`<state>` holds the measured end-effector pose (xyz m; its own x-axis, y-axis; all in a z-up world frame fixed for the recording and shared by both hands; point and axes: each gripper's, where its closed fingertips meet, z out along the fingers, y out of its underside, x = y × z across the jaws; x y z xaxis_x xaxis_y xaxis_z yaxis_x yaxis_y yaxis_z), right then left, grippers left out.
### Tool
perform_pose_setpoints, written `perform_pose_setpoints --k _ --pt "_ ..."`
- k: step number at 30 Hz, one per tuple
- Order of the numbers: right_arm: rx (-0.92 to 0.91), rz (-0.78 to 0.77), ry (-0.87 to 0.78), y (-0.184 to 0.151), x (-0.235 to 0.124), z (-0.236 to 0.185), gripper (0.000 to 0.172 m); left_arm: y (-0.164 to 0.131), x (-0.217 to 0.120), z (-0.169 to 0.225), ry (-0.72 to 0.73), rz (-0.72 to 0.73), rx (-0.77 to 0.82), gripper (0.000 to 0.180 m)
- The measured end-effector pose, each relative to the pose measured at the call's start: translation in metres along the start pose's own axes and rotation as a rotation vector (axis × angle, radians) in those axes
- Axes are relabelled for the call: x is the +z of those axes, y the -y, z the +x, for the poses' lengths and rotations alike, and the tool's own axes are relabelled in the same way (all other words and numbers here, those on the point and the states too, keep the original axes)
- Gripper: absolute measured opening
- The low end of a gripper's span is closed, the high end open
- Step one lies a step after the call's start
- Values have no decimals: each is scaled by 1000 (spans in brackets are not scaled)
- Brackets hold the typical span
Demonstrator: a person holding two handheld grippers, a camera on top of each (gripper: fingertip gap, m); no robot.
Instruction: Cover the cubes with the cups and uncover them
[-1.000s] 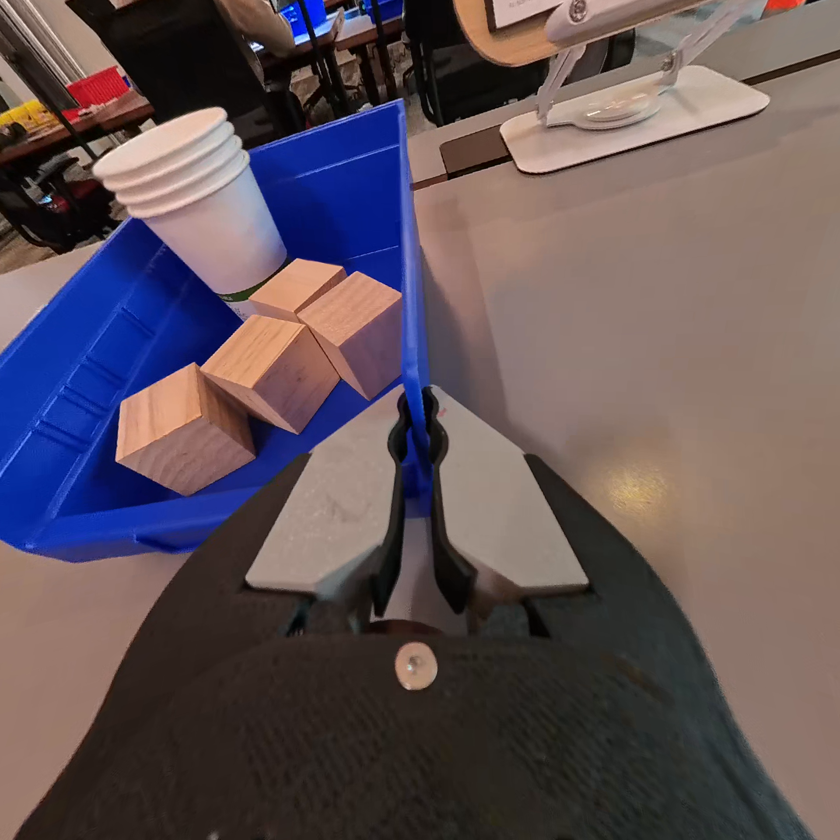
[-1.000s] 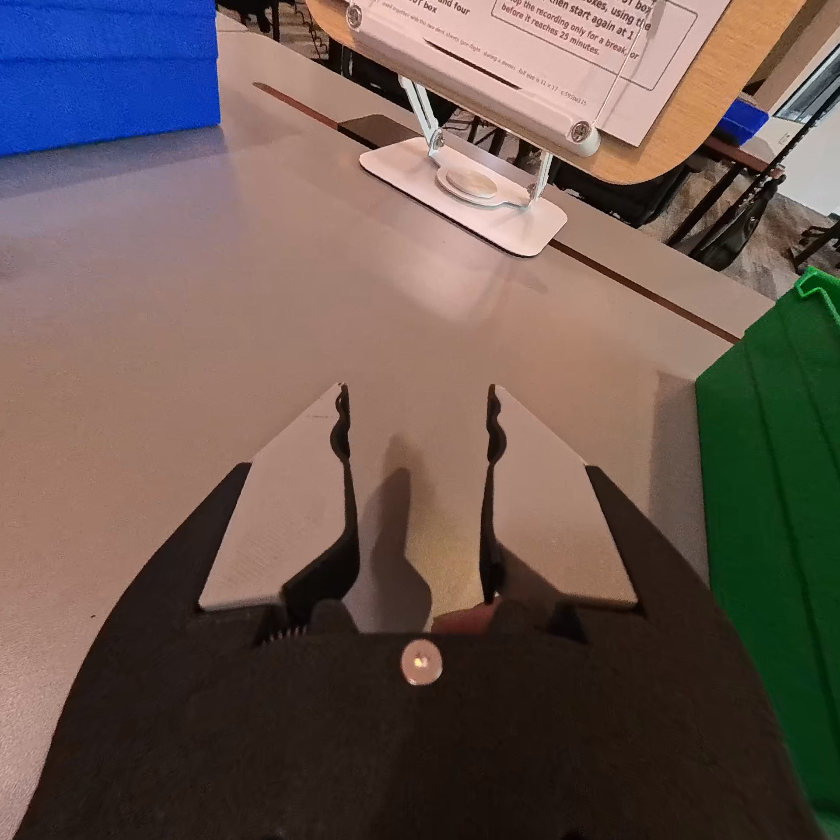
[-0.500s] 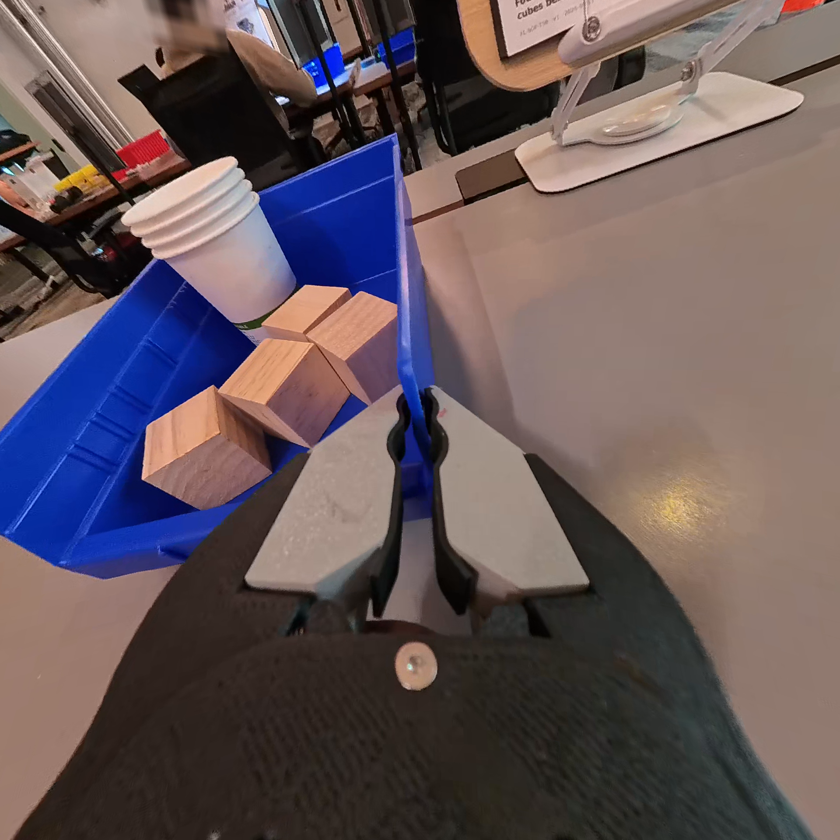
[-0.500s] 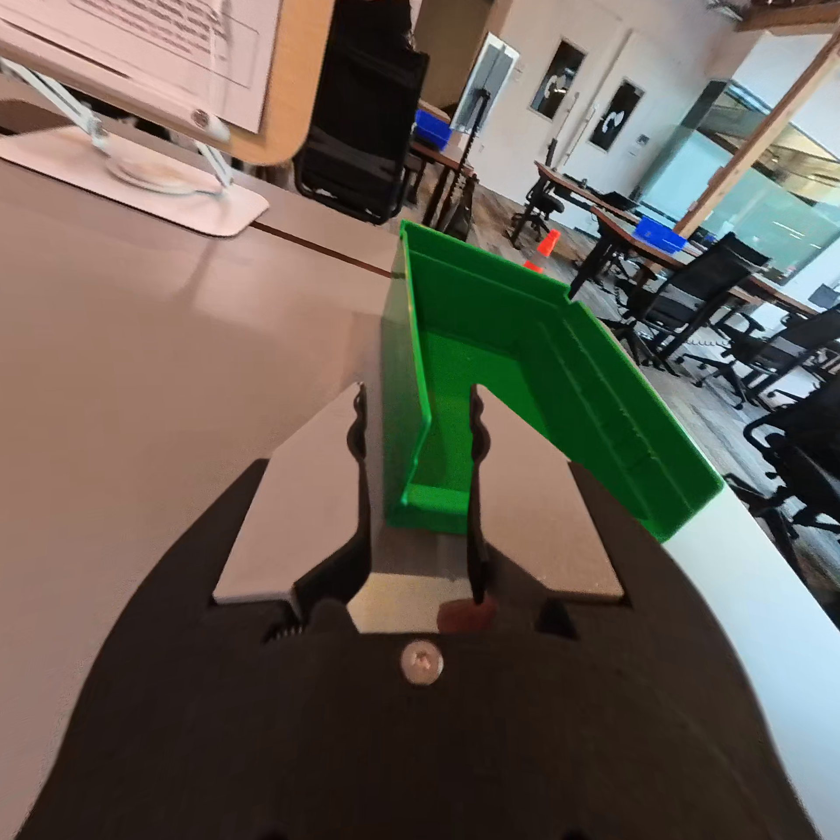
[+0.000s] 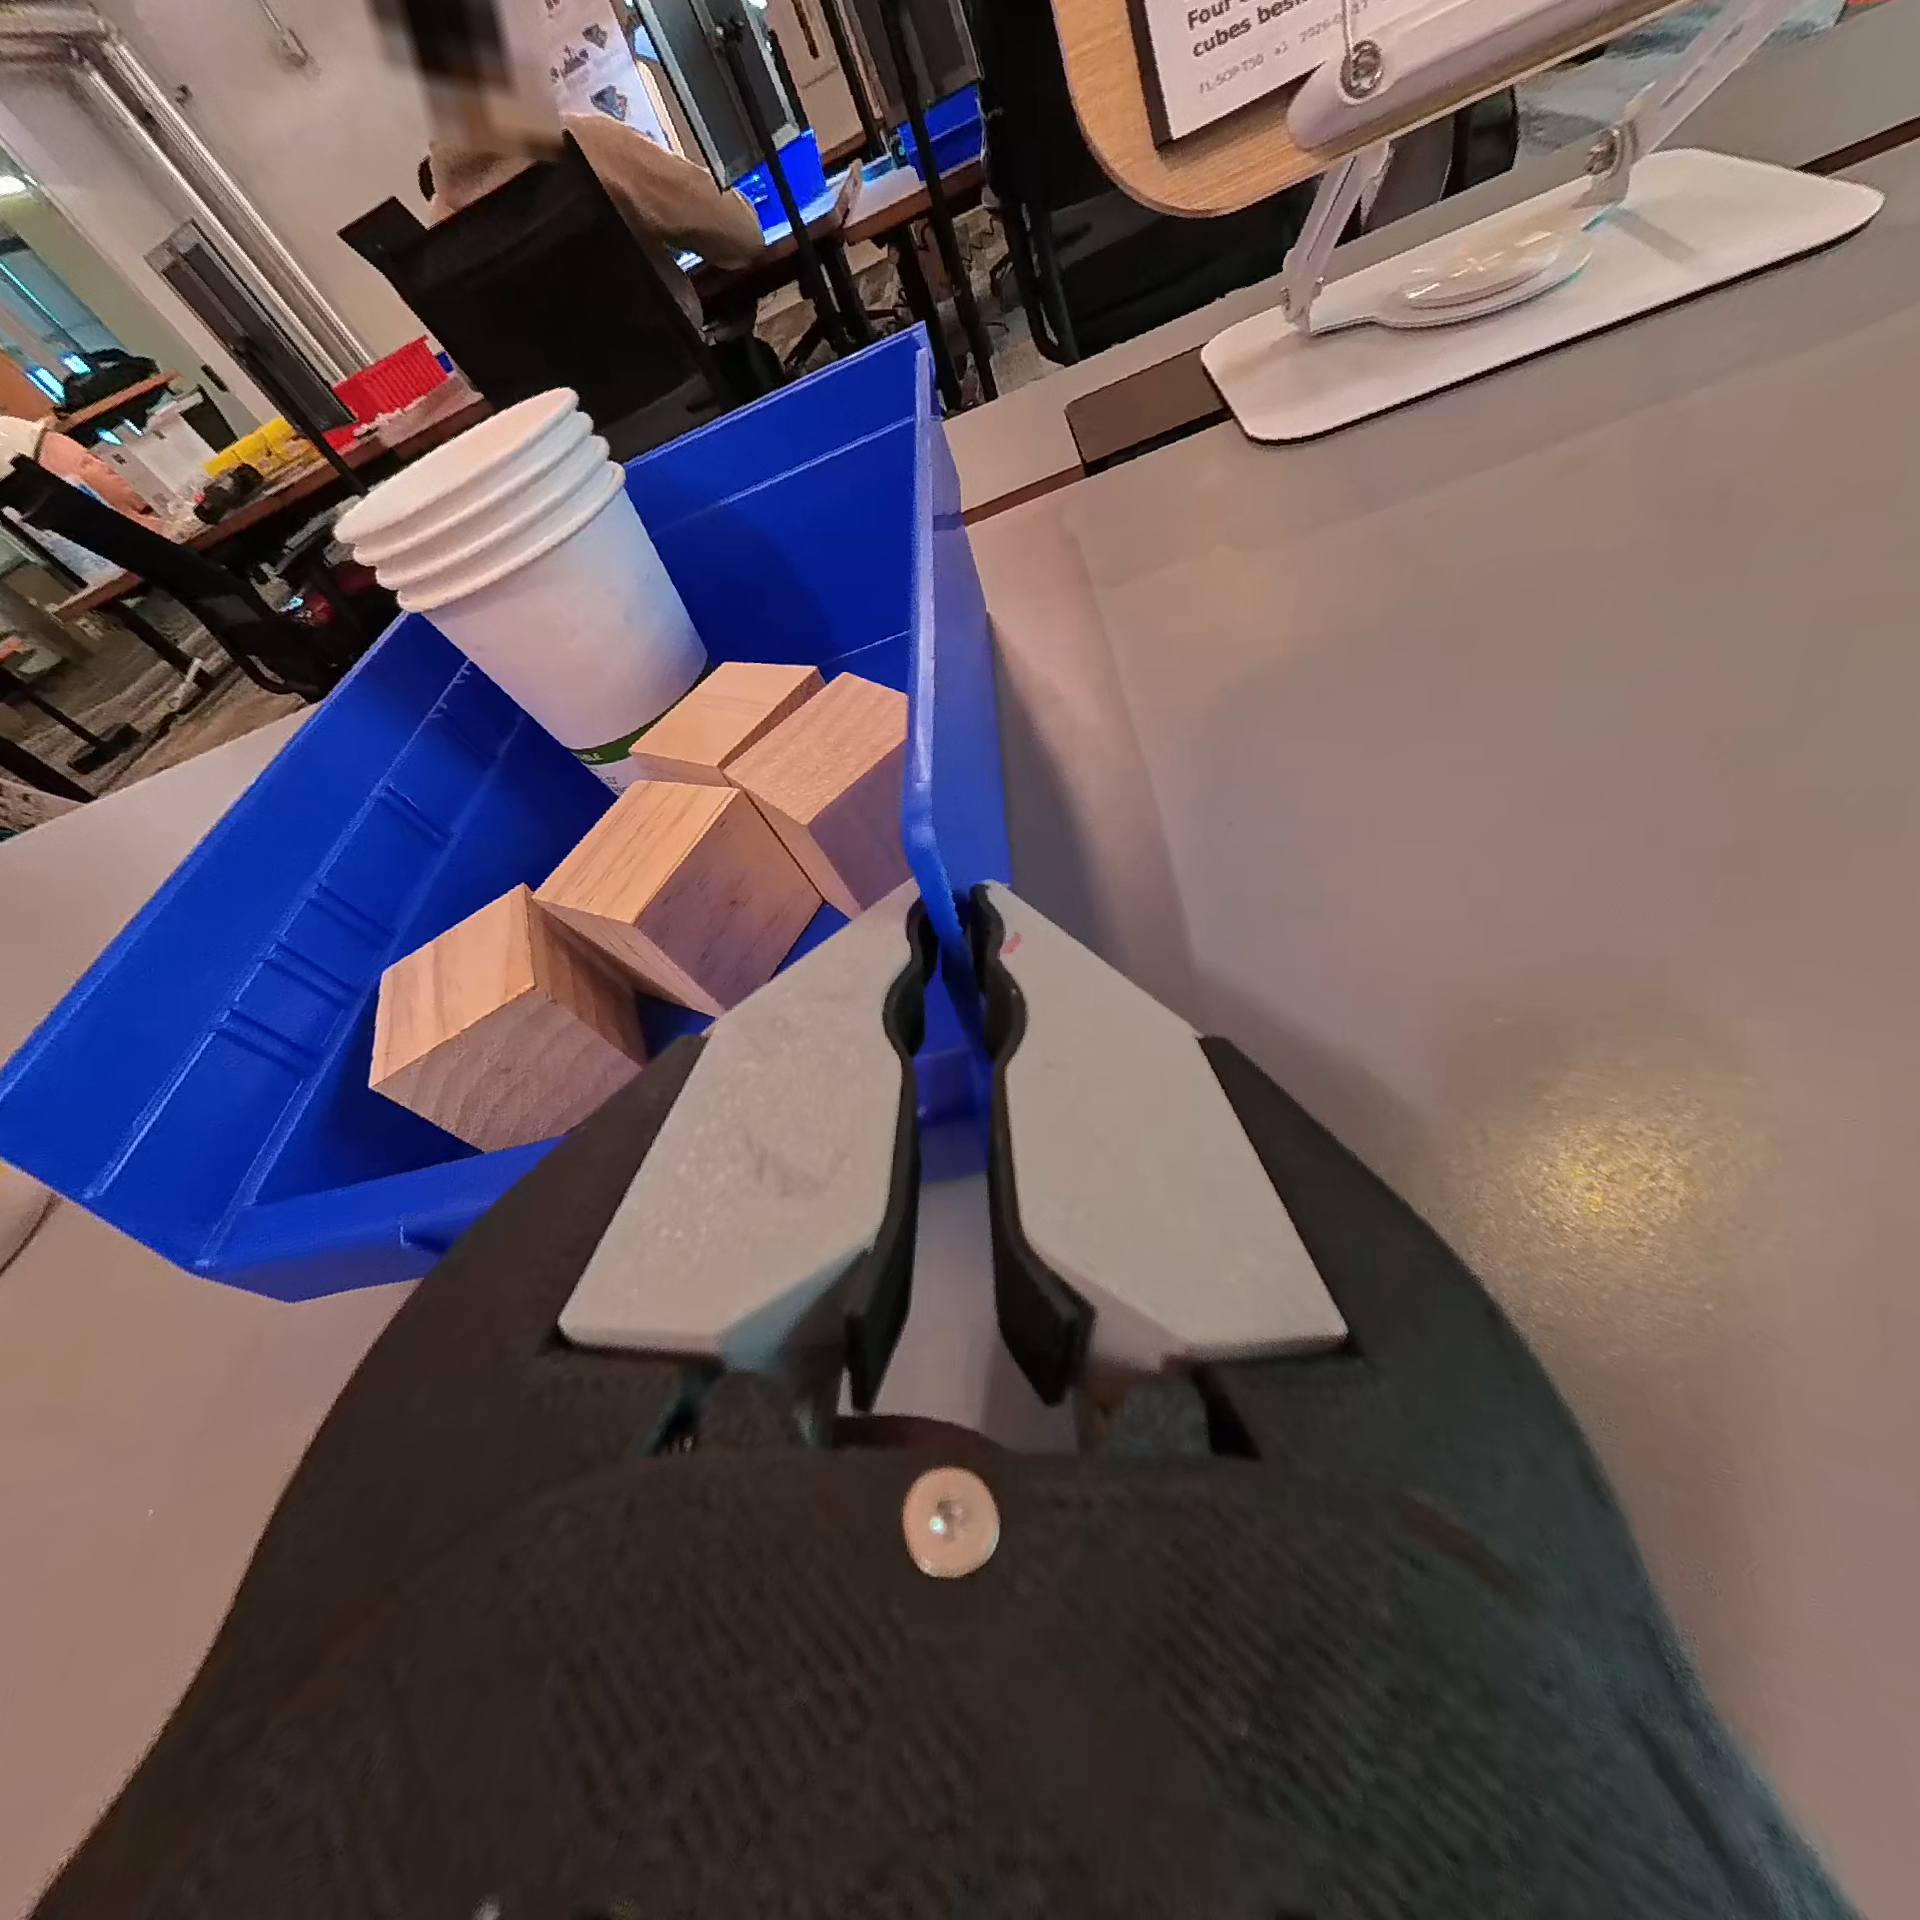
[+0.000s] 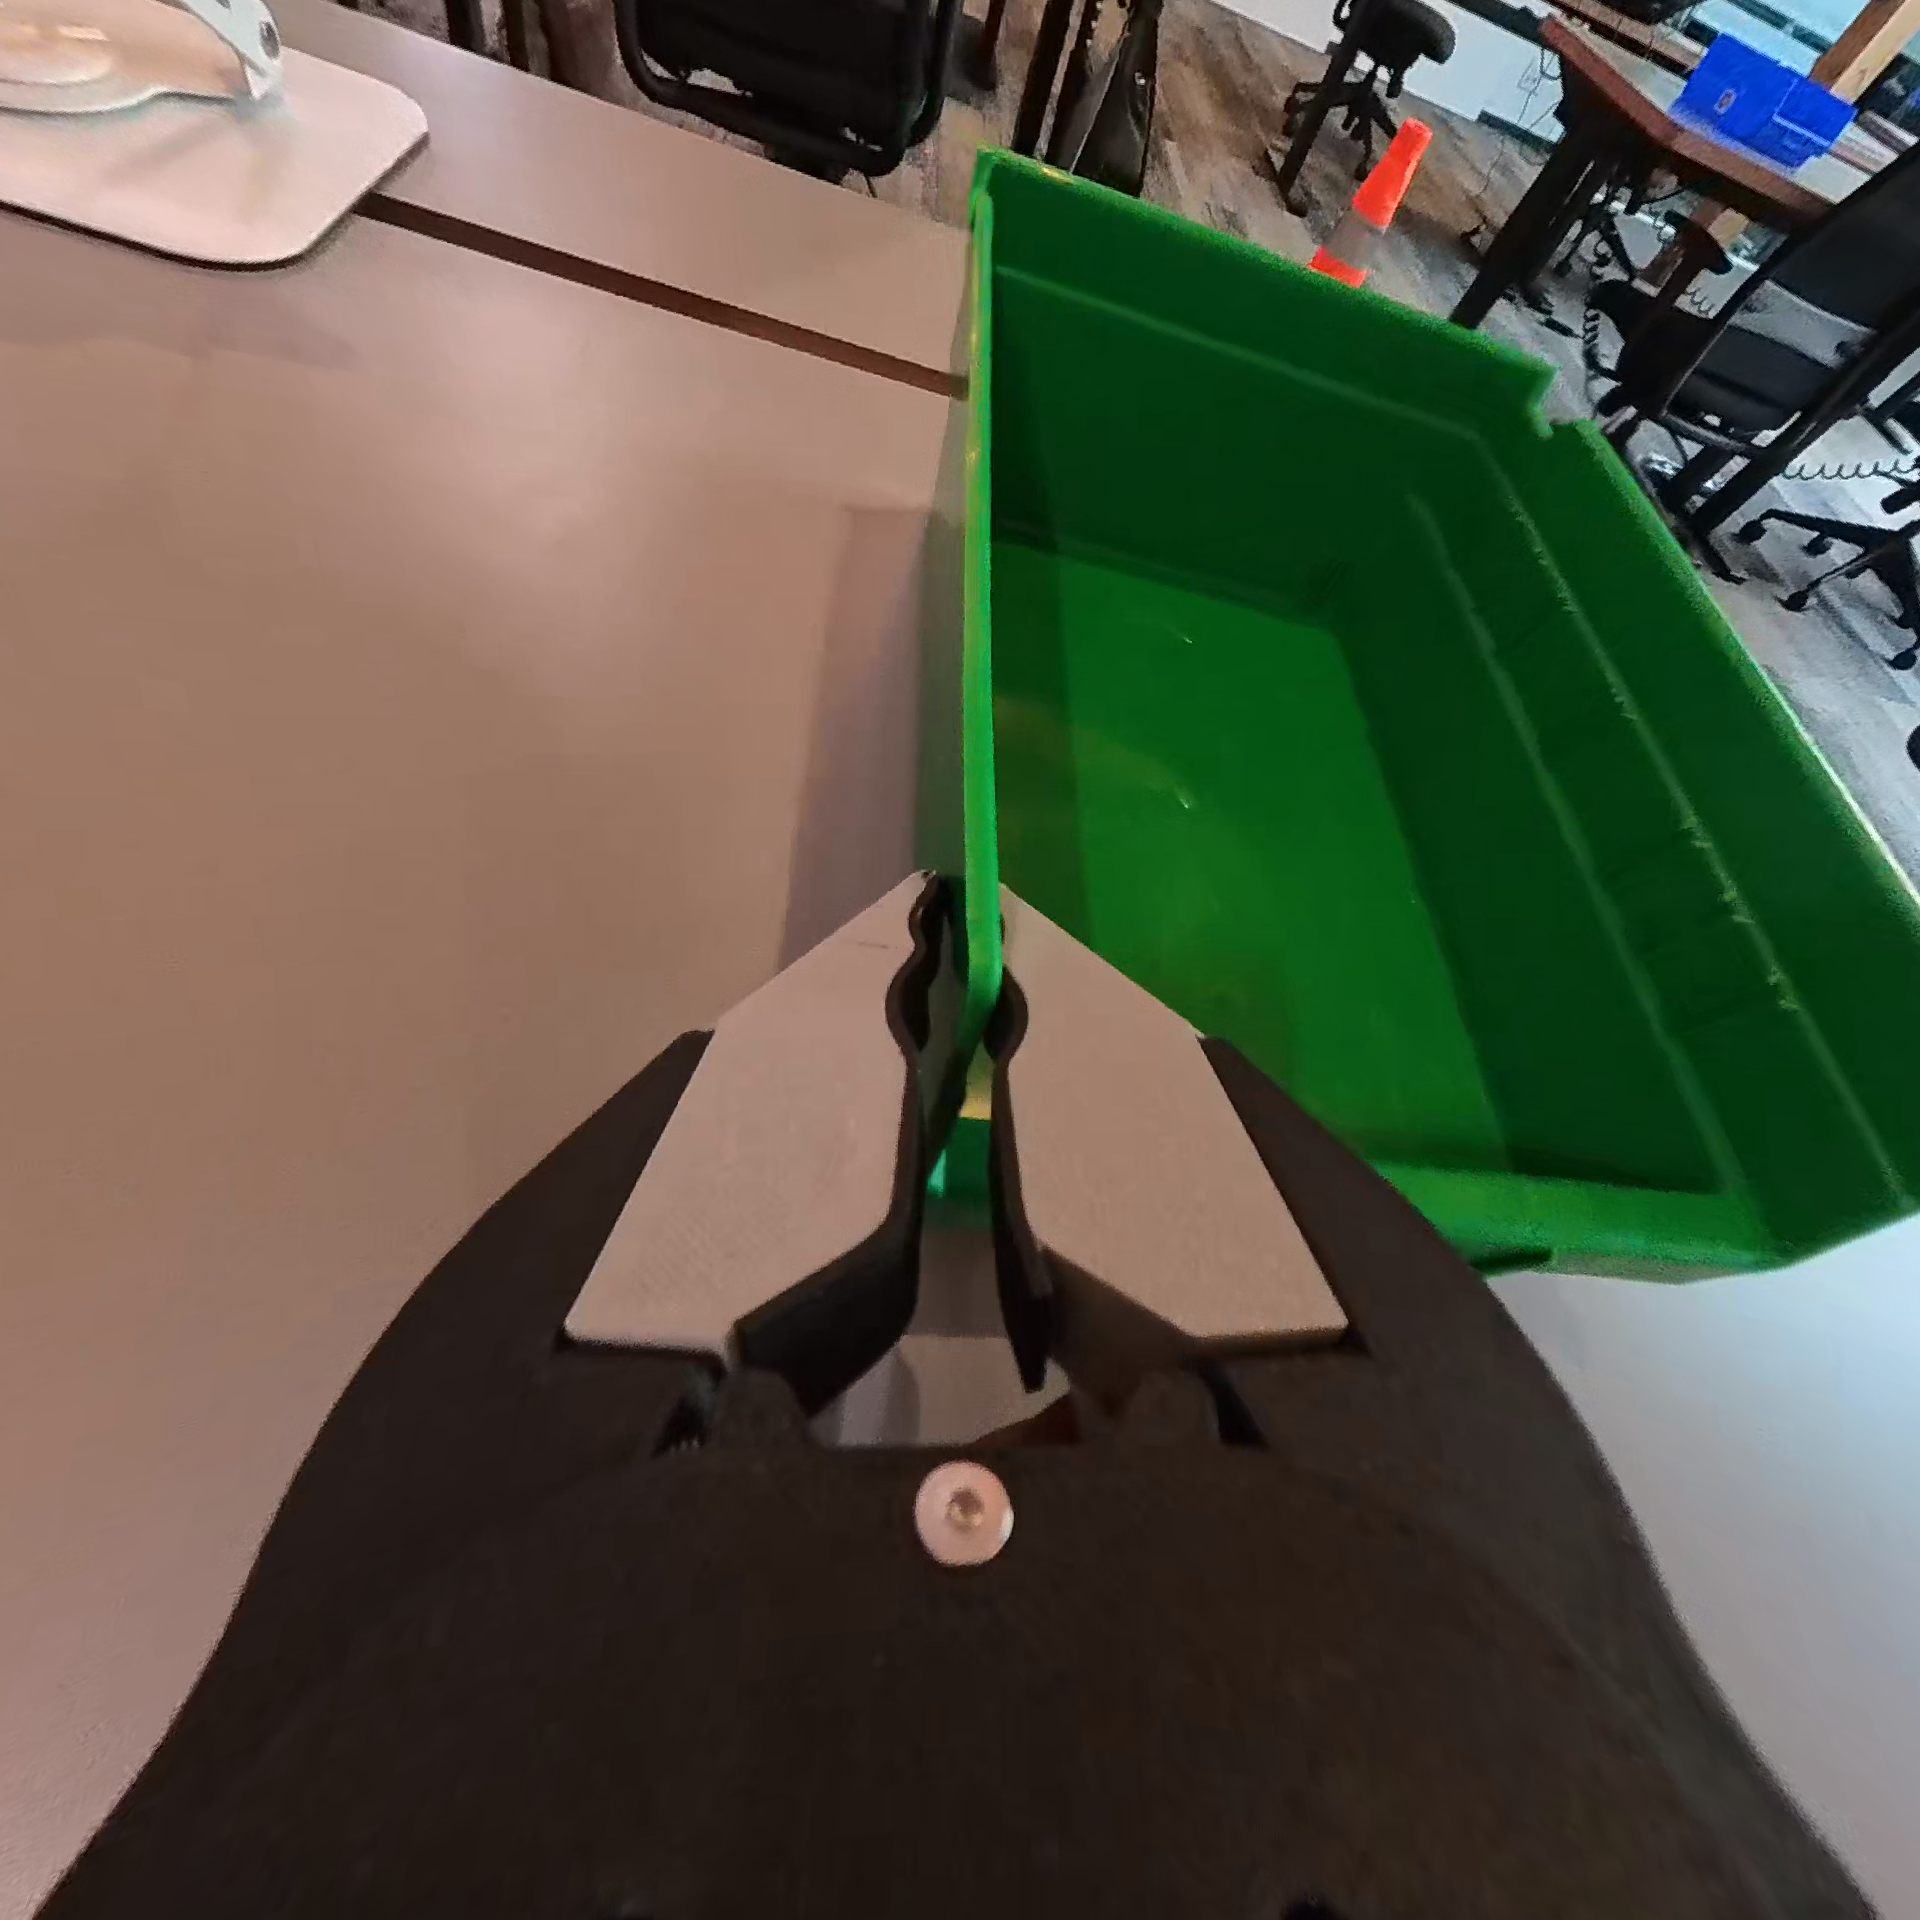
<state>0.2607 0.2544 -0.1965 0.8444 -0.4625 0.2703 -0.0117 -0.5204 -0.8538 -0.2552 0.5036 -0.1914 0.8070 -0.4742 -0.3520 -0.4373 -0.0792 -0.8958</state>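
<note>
My left claw (image 5: 951, 935) is clamped on the thin right wall of the blue bin (image 5: 312, 997), pads pressed to either side of the plastic, while my right claw (image 6: 961, 961) pinches the left wall of the green bin (image 6: 1558, 727) the same way. Inside the blue bin, a nested stack of white paper cups (image 5: 530, 582) stands against the four wooden cubes (image 5: 675, 894), which lie tumbled together beside the gripped wall. I judge the cups light and easily crushed, best taken gently across the side wall below the rim; the cubes look solid and stiff, offering flat opposite faces for a firm hold. The foot of the cup stack is hidden behind the cubes, the nearest cube's underside by the bin's front lip, and neither view shows the other claw.
</note>
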Motion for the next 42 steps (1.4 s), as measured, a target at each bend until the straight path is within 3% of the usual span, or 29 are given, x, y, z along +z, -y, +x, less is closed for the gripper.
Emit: perform_pose_setpoints --k 3,7,10,11,13,15,17,21,24,28,31,36,42 --pt "-10 1 -20 -1 2 9 4 0 -1 0 -7 4 -11 3" --pt "-57 61 -64 7 -25 14 29 2 -2 1 -17 19 -25 5" --pt "-118 262 -54 50 -74 -8 18 9 -10 13 -122 55 -110 31" --pt "-140 313 -4 63 -87 -24 12 10 -15 18 -164 42 -117 41" --pt "-212 308 166 71 -100 -66 17 21 -33 13 -185 79 -113 47" --pt "-284 190 433 57 -104 -118 32 40 -50 -9 -185 154 -123 39" --pt "-315 102 734 42 -111 -171 40 50 -53 -34 -228 121 -135 41" --pt "-262 96 1020 41 -95 -227 40 44 -21 -91 -193 -102 -78 62" --pt "-154 50 1133 37 -76 -247 48 31 5 -101 -284 -262 -52 60" --pt "-45 -78 1317 21 -83 -255 65 4 43 -118 -289 -436 115 56" --pt "21 -43 1323 25 -84 -247 62 -12 63 -112 -365 -545 104 59" --pt "54 83 1286 42 -85 -239 58 -17 80 -102 -406 -570 127 60" --pt "2 33 1272 29 -80 -252 57 -28 84 -82 -498 -621 128 54"
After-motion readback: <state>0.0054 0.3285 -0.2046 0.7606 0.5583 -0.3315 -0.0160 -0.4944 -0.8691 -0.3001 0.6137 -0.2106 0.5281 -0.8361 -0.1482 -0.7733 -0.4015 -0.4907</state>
